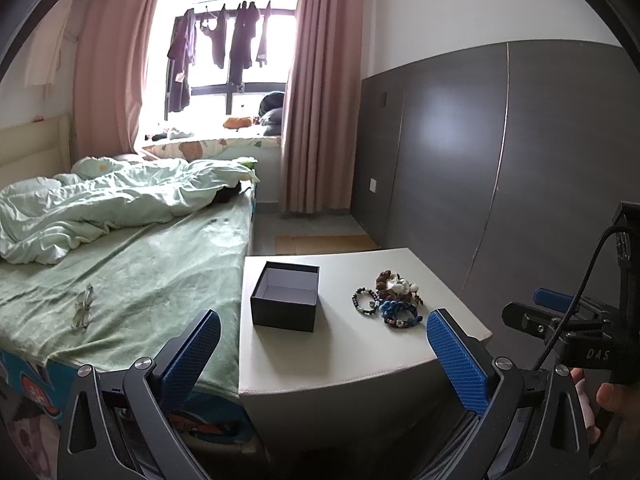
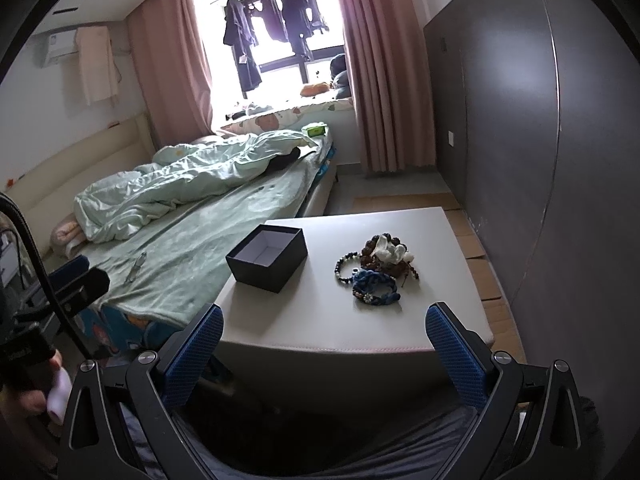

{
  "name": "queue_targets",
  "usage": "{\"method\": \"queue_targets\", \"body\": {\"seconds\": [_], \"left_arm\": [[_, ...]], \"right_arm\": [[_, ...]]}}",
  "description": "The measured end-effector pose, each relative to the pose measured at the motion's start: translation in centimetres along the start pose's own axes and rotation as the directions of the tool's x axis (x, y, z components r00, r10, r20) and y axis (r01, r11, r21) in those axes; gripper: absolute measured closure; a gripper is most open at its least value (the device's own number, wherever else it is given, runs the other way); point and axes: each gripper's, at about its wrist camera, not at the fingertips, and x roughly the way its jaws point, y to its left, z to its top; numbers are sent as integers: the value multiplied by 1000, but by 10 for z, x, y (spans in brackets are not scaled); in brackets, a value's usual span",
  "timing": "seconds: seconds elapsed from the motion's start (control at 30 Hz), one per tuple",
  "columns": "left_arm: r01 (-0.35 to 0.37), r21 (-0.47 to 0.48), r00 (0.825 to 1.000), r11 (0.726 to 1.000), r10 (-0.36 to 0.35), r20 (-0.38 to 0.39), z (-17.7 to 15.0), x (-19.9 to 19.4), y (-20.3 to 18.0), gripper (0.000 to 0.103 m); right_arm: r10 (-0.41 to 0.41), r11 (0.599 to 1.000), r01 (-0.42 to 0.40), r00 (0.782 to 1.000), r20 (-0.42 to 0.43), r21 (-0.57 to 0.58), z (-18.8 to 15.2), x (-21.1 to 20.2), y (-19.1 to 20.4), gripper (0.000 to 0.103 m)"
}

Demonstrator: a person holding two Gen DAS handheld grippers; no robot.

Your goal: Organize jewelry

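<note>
With both the left gripper (image 1: 322, 350) and right gripper (image 2: 324, 344) spread wide and empty short of the pale square table (image 2: 440, 320), the heap of beaded and braided bracelets (image 2: 374, 270) beside the open, seemingly empty black box (image 2: 267, 259) looks tangled, so pinching one could drag others off.

Home bedroom. Unmade bed (image 1: 132, 264) with green quilt (image 1: 100, 204) at left; pink curtains (image 1: 316, 92) and hung clothes (image 1: 224, 44) at window, top centre; air conditioner (image 2: 60, 46) upper left.
</note>
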Motion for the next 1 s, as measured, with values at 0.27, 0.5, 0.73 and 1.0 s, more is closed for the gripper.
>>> {"method": "queue_targets", "body": {"seconds": [0.27, 0.5, 0.73, 1.0], "left_arm": [[9, 3, 1000, 1000, -9, -20, 3, 13, 2, 0], [45, -5, 997, 999, -46, -63, 5, 39, 4, 0], [97, -15, 989, 995, -98, -115, 7, 72, 0, 1], [152, -43, 966, 988, -157, -204, 5, 125, -5, 16]], "right_arm": [[16, 1000, -16, 1000, -25, 23, -3, 8, 1, 2], [11, 999, -8, 998, -55, 46, -3, 25, -11, 2], [-1, 995, 9, 996, -85, 96, -6, 50, -36, 8], [33, 988, -5, 982, -188, 151, -16, 91, -60, 37]]}}
